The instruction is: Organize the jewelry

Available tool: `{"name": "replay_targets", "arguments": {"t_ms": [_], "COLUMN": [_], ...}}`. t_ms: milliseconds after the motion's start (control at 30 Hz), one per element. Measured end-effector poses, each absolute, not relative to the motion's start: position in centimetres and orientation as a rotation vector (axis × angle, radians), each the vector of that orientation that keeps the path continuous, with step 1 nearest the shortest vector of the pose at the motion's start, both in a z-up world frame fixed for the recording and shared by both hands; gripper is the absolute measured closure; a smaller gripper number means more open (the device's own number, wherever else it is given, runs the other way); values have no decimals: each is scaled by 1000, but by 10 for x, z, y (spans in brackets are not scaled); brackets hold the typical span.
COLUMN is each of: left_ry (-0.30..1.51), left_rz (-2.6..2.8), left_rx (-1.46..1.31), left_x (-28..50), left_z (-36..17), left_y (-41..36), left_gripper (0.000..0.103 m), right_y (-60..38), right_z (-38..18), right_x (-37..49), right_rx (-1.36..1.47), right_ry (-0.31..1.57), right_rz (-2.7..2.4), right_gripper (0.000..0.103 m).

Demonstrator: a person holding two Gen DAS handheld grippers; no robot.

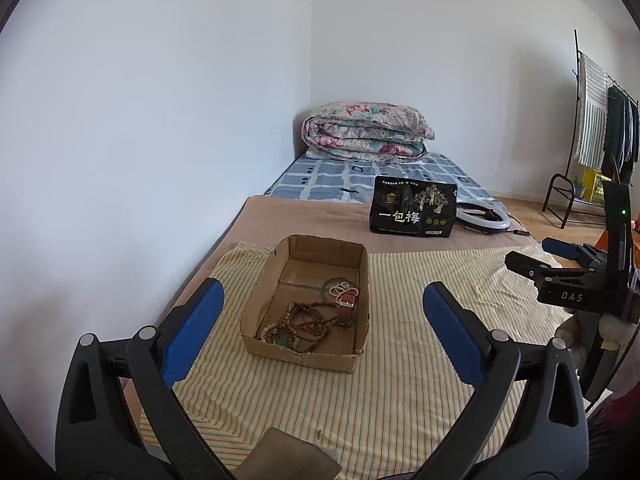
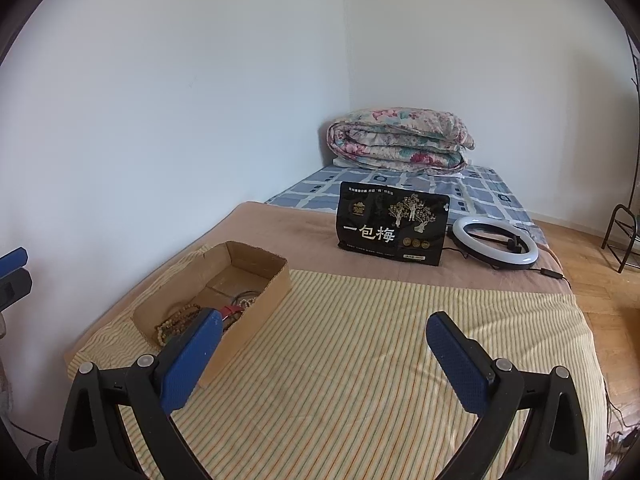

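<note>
White walls stand behind a bed with a striped cloth (image 1: pixel 400 320), and the jewelry sits inside the cardboard box (image 1: pixel 308 356): brown bead strings (image 1: pixel 300 326), pale beads and a red strap. The left gripper (image 1: pixel 324 332) is wide apart and empty, the right gripper (image 2: pixel 324 354) also. If something must be lifted, I think it is better to come down slowly over one strand, because the beads look tangled.

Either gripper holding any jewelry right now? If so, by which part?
Nothing held. Left gripper and right gripper are both open and empty; the beads lie in the cardboard box.
</note>
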State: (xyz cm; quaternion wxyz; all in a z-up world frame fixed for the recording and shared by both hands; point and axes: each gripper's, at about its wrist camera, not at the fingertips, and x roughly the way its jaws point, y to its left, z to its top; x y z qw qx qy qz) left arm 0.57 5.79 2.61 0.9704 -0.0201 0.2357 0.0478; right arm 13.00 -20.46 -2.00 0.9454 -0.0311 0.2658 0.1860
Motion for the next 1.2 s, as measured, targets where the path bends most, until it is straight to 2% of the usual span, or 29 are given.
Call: {"name": "replay_targets", "arguments": {"t_ms": [1200], "left_ry": [514], "left_rz": [194], "left_rx": [-21], "left_x": [9], "left_z": [3], "left_y": [67], "left_gripper": [0], "right_y": [-205], "right_z": [-24], "right_x": [129], "right_rx": [-74], "right_ry": [553], "right_rz": [377], "right_gripper": [0]}}
